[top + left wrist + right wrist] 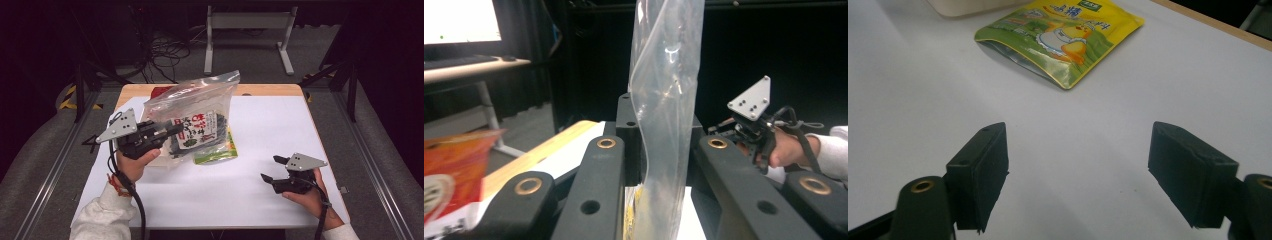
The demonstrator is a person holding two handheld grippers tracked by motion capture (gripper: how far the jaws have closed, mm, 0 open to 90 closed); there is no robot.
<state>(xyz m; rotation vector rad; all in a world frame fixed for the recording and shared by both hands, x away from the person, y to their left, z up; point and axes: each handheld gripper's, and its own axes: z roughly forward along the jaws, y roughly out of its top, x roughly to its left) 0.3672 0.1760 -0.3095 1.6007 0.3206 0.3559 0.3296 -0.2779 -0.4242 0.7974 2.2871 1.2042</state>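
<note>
So the left gripper has its jaws pinched on the edge of a clear zip bag and is holding it up off the white table, tilted, with the bag's open top pointing up and away from the person. Inside the bag you can see a dark snack packet with a white label and red lettering. In the left gripper view the clear plastic runs straight up between the two black jaws, squeezed tight at the bottom. Just under and behind the bag, a yellow-green pouch lies flat on the table; the right gripper view shows it well, with a cartoon duck on the front. The right gripper sits low near the table's right front part, well apart from the bag, jaws spread wide with nothing between them, just bare table. There's also something red poking out behind the bag at the far edge, and a blurry orange-red packet at the left of the left gripper view; can't tell if it's the same thing.
</note>
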